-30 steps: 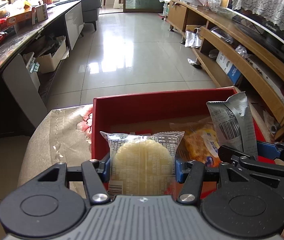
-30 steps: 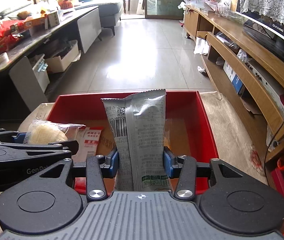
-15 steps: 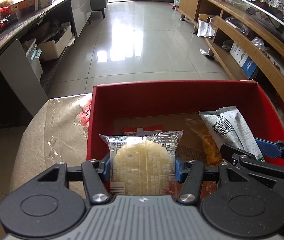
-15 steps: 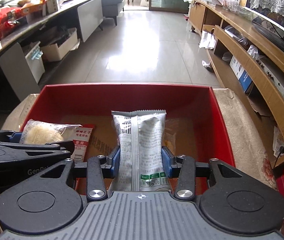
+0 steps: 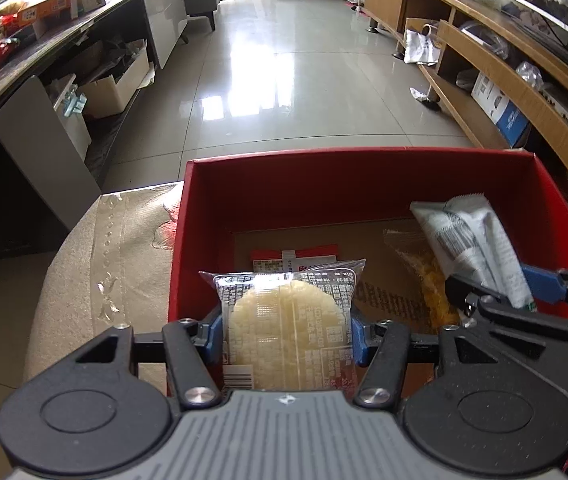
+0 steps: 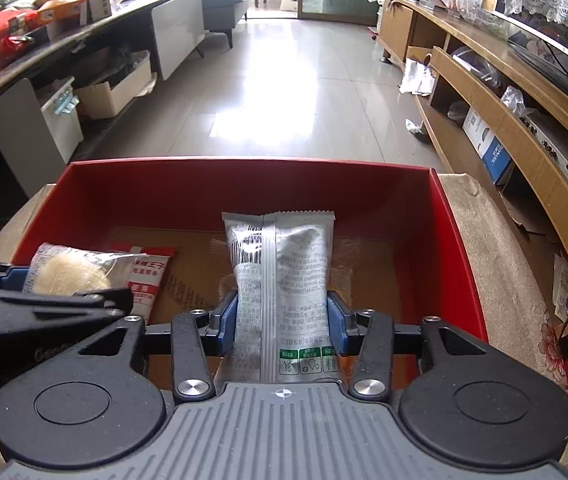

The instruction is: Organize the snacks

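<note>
A red box (image 5: 324,184) (image 6: 244,184) stands on a beige cloth-covered table. My left gripper (image 5: 286,334) is shut on a clear pack holding a round rice cake (image 5: 288,328) over the box's near left part; the pack also shows in the right wrist view (image 6: 72,268). My right gripper (image 6: 282,320) is shut on a silver snack pouch (image 6: 284,272) over the box's middle right; the pouch shows in the left wrist view (image 5: 472,248). A red-and-white packet (image 6: 148,276) and an orange snack bag (image 5: 424,280) lie on the box floor.
The beige cloth (image 5: 104,272) covers the table left of the box and on its right (image 6: 496,280). Tiled floor (image 5: 292,80) lies beyond. A wooden shelf unit (image 6: 524,128) runs along the right, a dark counter with clutter (image 6: 44,40) along the left.
Both grippers have tipped down and lowered over the red box with their packs still held. The box interior and the packets on its floor show more fully now.
</note>
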Tool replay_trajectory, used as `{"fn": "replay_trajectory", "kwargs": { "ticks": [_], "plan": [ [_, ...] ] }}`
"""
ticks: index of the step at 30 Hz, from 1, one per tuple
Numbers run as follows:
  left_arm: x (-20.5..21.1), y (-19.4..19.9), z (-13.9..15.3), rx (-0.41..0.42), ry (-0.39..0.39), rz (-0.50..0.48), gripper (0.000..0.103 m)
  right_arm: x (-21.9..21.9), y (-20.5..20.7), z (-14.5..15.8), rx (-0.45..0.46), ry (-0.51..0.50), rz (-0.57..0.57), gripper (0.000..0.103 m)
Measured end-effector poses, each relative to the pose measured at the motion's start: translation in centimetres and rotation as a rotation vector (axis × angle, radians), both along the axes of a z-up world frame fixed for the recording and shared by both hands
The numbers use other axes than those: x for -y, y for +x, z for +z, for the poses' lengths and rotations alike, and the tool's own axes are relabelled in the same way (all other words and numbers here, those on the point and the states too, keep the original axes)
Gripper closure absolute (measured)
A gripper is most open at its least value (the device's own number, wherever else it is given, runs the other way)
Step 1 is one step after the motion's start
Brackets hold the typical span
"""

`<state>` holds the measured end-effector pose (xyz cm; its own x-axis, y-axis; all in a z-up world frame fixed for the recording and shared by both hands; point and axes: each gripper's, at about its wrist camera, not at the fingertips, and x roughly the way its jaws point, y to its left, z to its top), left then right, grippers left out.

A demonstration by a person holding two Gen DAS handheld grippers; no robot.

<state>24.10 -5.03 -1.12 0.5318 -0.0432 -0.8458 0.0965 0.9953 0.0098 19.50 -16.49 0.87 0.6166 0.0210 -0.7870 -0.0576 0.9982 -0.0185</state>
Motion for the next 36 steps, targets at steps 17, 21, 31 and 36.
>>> {"fn": "replay_trajectory", "kwargs": {
  "ticks": [17, 21, 31, 36],
  "plan": [
    [-1.2, -1.3, 2.0, 0.022, -0.046, 0.004, 0.043, 0.5, -0.8, 1.7, 0.031, -0.015, -0.03, 0.027],
    [-1.5, -1.7, 2.4, 0.026, -0.058, 0.003, 0.043, 0.6, -1.2, 2.1, 0.047, -0.015, -0.024, 0.023],
    [-1.3, -1.9, 2.8, 0.029, -0.066, -0.005, 0.04, 1.2, -1.1, 2.7, 0.061, 0.004, -0.04, 0.02],
    [-1.5, -2.9, 3.4, 0.033, -0.082, -0.011, 0.039, 1.5, -2.3, 3.7, 0.077, -0.003, -0.044, 0.02]
  ]
}}
